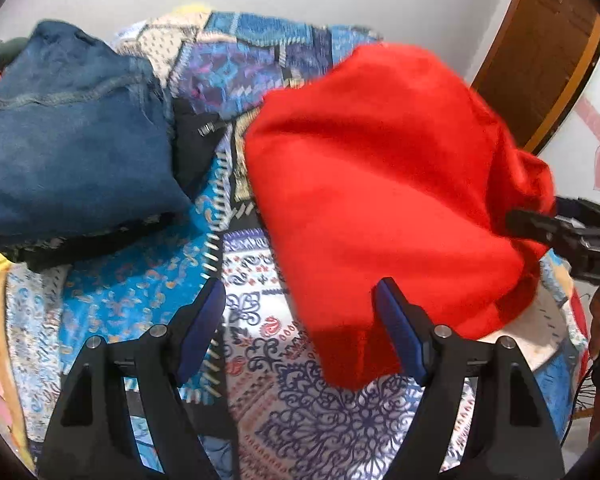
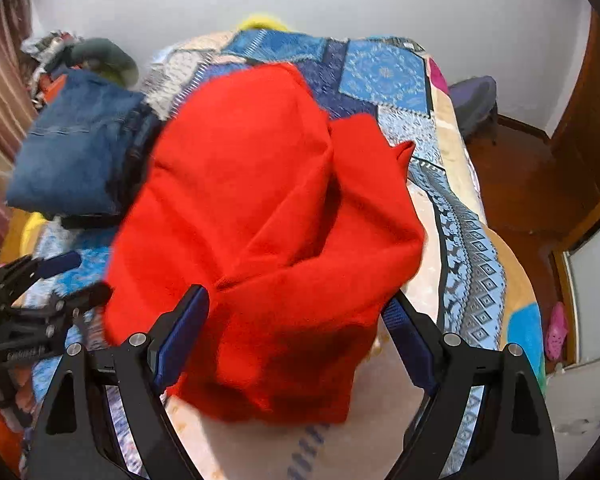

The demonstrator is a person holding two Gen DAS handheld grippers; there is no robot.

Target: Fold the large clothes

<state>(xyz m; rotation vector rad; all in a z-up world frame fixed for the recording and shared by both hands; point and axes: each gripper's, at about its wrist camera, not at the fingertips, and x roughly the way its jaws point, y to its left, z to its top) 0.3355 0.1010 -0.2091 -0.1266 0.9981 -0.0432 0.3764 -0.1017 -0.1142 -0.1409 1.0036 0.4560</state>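
A bright red garment (image 1: 380, 184) lies bunched on the patterned bedspread (image 1: 260, 360); it also fills the middle of the right wrist view (image 2: 268, 208). My left gripper (image 1: 300, 300) is open, its fingers just short of the garment's near-left edge, nothing between them. My right gripper (image 2: 296, 312) is open and straddles the garment's near edge, the cloth lying between the fingers. In the left wrist view the right gripper (image 1: 540, 228) shows at the garment's right side. In the right wrist view the left gripper (image 2: 72, 280) shows at the left, open.
A folded stack with blue jeans (image 1: 72, 132) on top sits at the bed's left, dark clothes beneath it. More clothes (image 2: 60, 56) are piled at the far left. The bed's right edge (image 2: 496, 280) drops to a wooden floor. A wooden door (image 1: 540, 48) stands to the right.
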